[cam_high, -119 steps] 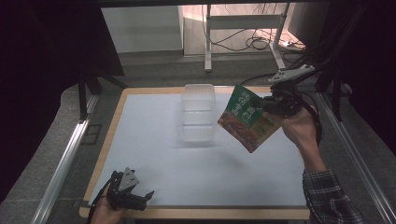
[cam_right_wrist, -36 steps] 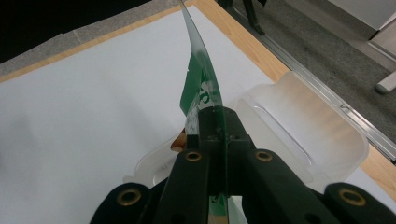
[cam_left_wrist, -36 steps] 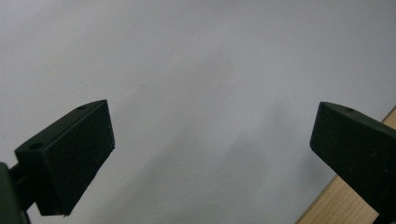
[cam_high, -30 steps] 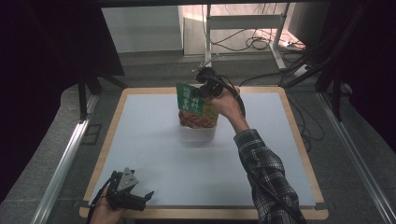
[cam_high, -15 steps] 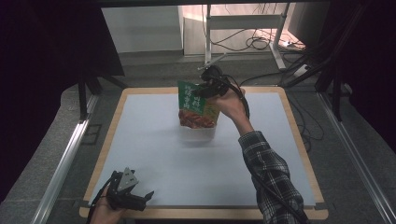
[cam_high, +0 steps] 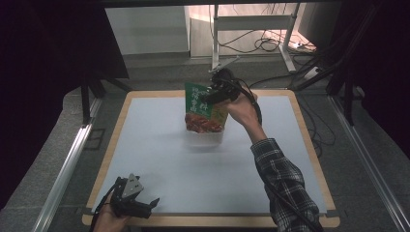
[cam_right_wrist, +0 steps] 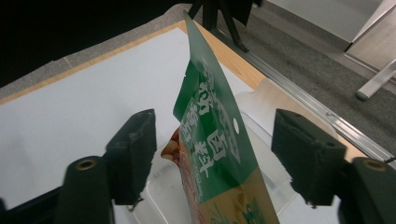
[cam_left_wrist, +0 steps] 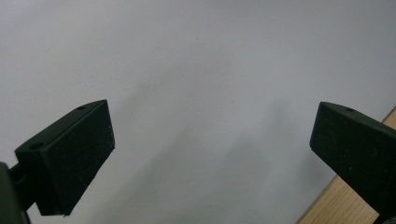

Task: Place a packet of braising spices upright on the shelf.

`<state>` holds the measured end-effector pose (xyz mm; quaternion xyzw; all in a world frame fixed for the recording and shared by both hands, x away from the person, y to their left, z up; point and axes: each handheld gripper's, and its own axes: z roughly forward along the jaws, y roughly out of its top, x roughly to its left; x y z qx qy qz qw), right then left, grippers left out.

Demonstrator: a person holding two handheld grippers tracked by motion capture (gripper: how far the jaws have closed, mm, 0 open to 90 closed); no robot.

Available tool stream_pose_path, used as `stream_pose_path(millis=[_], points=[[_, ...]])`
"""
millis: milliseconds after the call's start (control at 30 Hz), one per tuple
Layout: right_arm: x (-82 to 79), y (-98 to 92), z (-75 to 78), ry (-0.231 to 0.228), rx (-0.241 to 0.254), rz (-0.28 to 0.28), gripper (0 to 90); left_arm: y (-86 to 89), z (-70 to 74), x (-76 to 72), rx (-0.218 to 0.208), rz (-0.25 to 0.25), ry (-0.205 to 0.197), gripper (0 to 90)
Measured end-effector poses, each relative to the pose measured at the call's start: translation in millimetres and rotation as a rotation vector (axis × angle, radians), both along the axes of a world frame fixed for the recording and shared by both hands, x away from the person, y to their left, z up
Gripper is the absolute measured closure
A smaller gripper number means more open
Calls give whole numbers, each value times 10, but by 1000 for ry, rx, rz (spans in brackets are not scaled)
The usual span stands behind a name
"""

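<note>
Snack pouch (cam_high: 204,110) stood in clear container (cam_high: 207,137); right hand-held gripper (cam_high: 215,92) jaws just opened, pouch between, unpinched. Withdrawal remained. Left hand-held gripper (cam_high: 145,205) spread, idle on counter (cam_high: 159,159).

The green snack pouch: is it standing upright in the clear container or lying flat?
Upright. The green snack pouch stands on end, its bottom in the clear container, between the right gripper's opening fingers.

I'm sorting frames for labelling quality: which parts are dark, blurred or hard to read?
High view: surroundings nearly black, the clear container faint against the pale table. Right gripper view: the green pouch legible, its lower edge soft. Left gripper view: evenly lit, faint shadows on the mat.
</note>
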<state>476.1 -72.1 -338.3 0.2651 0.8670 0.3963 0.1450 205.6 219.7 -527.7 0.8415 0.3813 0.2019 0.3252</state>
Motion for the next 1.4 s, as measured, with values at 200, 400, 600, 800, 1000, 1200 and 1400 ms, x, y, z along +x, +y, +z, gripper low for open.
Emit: stream_pose_path(millis=[200,400,600,800,1000,1200,1400], points=[[-18,-60,27,-13,23,-5,194,5,0,-5,-2,3,0,0],[-62,-107,55,-21,28,2,134,5,0,-3,1,1,0,0],[-106,-175,90,-23,58,11,96,2,-1,-6,-1,1,-1,0],[-154,-262,127,-23,83,7,70,3,-1,-6,-2,2,-1,0],[-187,-347,115,-18,112,4,38,4,0,-7,1,1,2,0],[-244,-393,105,-36,113,1,8,3,-1,-8,1,0,2,0],[-276,-456,62,-33,110,-5,2,1,-1,-8,3,-3,3,0]])
